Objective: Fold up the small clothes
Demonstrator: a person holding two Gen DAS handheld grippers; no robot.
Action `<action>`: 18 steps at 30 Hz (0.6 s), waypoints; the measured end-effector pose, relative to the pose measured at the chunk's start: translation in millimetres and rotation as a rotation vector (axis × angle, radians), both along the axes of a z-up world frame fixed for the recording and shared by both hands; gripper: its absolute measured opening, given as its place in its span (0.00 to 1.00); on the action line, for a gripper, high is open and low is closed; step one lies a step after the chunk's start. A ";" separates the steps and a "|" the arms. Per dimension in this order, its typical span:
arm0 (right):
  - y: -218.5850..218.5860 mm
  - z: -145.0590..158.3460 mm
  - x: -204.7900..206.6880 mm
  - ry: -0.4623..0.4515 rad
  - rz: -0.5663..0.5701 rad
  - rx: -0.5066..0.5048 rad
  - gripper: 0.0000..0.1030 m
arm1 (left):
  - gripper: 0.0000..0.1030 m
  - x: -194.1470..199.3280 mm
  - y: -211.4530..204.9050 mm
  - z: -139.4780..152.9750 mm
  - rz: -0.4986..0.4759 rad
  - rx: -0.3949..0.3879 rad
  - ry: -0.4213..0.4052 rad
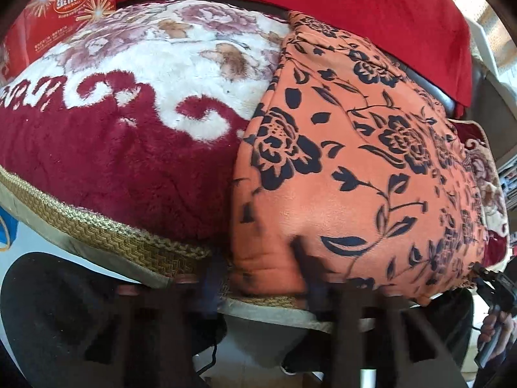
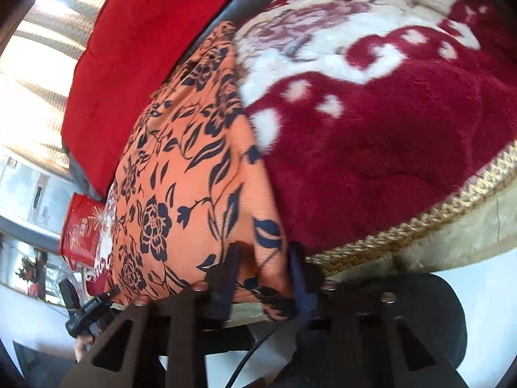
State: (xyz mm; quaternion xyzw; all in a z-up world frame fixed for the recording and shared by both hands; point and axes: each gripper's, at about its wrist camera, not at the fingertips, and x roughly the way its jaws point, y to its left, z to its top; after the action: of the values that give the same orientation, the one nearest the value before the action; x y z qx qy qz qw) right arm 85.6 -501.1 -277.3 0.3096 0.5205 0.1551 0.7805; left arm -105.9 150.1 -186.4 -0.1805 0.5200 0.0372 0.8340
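An orange garment with a dark blue flower print [image 1: 355, 168] lies on a plush red and white floral blanket [image 1: 129, 113]. My left gripper [image 1: 261, 278] is at the garment's near edge, with the fingers spread wide around that edge. In the right wrist view the same garment [image 2: 187, 168] runs away from the camera. My right gripper [image 2: 263, 274] has its fingers either side of the garment's near corner, with cloth between them. The other gripper shows at the lower left of the right wrist view [image 2: 84, 310].
A bright red cushion or cloth [image 1: 323, 3] lies behind the garment. A red snack box [image 1: 64, 9] stands at the back left. The blanket has a gold braided border [image 1: 113, 236] at its near edge. A black round seat [image 2: 420, 323] is below.
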 end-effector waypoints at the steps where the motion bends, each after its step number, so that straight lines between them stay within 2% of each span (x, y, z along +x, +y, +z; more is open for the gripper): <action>1: -2.6 1.6 -1.3 0.002 -0.009 0.015 0.26 | 0.12 -1.4 0.2 3.2 -0.006 -0.004 -0.007; 4: 0.0 7.9 -4.4 -0.017 0.010 0.020 0.28 | 0.10 -4.7 -4.9 11.5 -0.029 0.018 -0.036; 7: 5.2 -3.0 -2.3 0.028 0.028 0.026 0.28 | 0.12 -2.4 -7.9 6.6 -0.023 0.026 -0.025; 8: 6.3 -4.3 -2.8 0.030 0.029 0.024 0.28 | 0.15 -2.6 -8.7 5.2 -0.015 0.025 -0.027; 9: 6.5 -4.7 -3.5 0.027 0.027 0.016 0.29 | 0.24 -2.7 -8.9 4.2 -0.011 0.017 -0.025; 10: 6.5 -5.5 -4.3 0.025 0.021 0.002 0.32 | 0.28 -2.1 -8.8 2.9 -0.012 0.006 -0.024; 13: 4.0 -10.5 -5.0 0.028 0.002 0.022 0.33 | 0.29 -2.3 -10.7 2.1 -0.023 0.007 -0.029; 14: 3.3 -10.6 -5.6 0.025 0.004 0.019 0.33 | 0.17 -2.0 -11.1 2.7 -0.028 0.015 -0.029; 15: 4.2 -10.1 -5.5 0.028 0.008 0.015 0.33 | 0.10 -3.0 -9.2 4.5 -0.032 0.017 -0.028; 18: 4.0 -6.3 -5.9 0.032 0.011 0.010 0.31 | 0.08 -4.3 -6.2 11.8 -0.032 0.002 -0.035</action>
State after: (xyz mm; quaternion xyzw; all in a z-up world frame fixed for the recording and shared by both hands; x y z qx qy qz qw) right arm 79.7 -497.1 -283.6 0.3130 0.5341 0.1571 0.7695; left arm -110.2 143.9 -174.6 -0.1719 0.5084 0.0210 0.8436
